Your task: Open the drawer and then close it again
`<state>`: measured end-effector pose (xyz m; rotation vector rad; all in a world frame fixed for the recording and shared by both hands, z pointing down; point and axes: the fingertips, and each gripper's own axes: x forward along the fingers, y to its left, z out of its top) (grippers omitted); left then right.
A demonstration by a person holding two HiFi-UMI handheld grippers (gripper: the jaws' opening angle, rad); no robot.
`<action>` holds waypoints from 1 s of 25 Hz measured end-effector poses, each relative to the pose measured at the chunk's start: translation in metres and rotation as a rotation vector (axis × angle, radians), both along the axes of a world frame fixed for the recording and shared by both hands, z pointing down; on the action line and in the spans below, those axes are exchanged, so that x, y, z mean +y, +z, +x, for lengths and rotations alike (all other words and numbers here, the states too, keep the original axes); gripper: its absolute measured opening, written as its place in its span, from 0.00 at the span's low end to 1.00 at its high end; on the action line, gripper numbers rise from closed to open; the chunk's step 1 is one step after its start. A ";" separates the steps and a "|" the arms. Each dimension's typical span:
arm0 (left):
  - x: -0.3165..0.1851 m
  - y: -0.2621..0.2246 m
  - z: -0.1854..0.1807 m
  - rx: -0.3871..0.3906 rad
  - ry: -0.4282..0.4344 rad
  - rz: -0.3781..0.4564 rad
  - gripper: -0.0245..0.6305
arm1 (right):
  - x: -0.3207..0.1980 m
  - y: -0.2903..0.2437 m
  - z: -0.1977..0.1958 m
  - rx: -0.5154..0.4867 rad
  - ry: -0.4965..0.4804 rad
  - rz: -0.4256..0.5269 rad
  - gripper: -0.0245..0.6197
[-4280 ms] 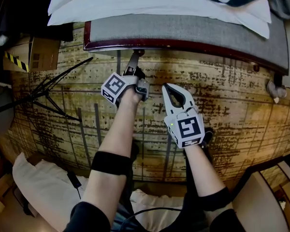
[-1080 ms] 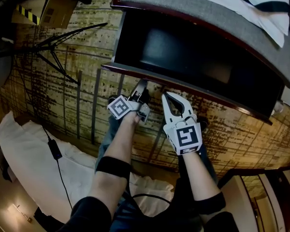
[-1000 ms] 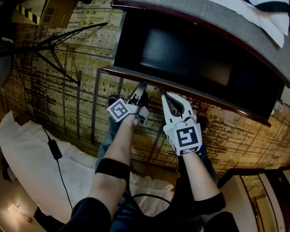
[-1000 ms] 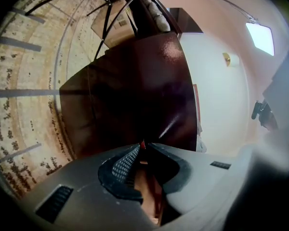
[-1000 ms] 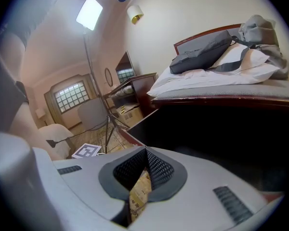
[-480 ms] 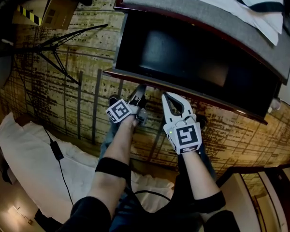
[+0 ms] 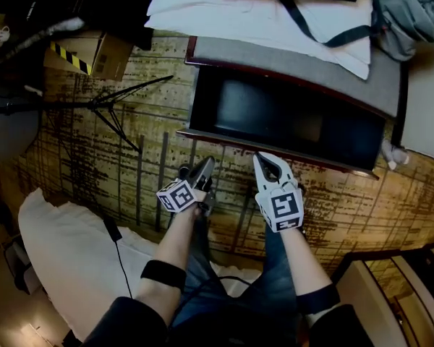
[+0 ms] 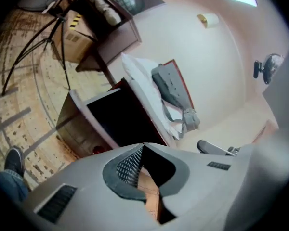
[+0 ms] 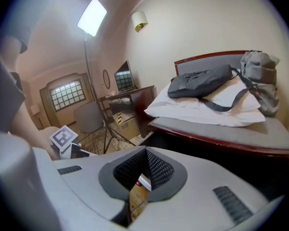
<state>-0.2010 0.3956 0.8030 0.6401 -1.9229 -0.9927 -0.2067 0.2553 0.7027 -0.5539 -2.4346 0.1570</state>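
The drawer (image 7: 275,118) under the bed stands pulled out, its dark inside showing behind the wooden front panel (image 7: 224,137). In the left gripper view the drawer (image 8: 111,119) shows as a dark box below me. My left gripper (image 7: 205,165) hangs just short of the front panel, touching nothing. Its jaws have just been closing and now meet with nothing between them (image 8: 143,146). To its right, my right gripper (image 7: 265,156) is also shut and empty (image 9: 146,150), and points towards the bed.
A tripod (image 7: 108,107) and a cardboard box (image 7: 94,53) with striped tape stand on the patterned floor at the left. White bedding (image 7: 65,251) and a cable (image 7: 112,230) lie at the lower left. Pillows and a grey bag (image 9: 200,81) rest on the bed.
The drawer, shut in the earliest frame, stands open. Over the last second both grippers have risen and drawn back from the drawer front. The left gripper has come off it.
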 end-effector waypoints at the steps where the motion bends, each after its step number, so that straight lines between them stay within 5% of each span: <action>1: -0.002 -0.023 -0.003 -0.026 0.027 -0.010 0.04 | -0.005 -0.015 0.000 0.000 0.009 0.006 0.04; 4: -0.008 -0.095 -0.021 -0.127 0.103 -0.052 0.04 | -0.023 -0.065 -0.008 -0.025 0.041 0.025 0.04; 12: -0.012 -0.261 -0.060 -0.318 0.140 -0.172 0.04 | -0.052 -0.177 -0.016 -0.091 0.067 0.067 0.04; 21: -0.039 -0.392 -0.057 -0.511 0.205 -0.281 0.04 | -0.086 -0.278 0.004 -0.143 0.142 0.099 0.04; 25: -0.052 -0.434 -0.052 -0.640 0.285 -0.402 0.04 | -0.094 -0.307 0.021 -0.155 0.143 0.126 0.04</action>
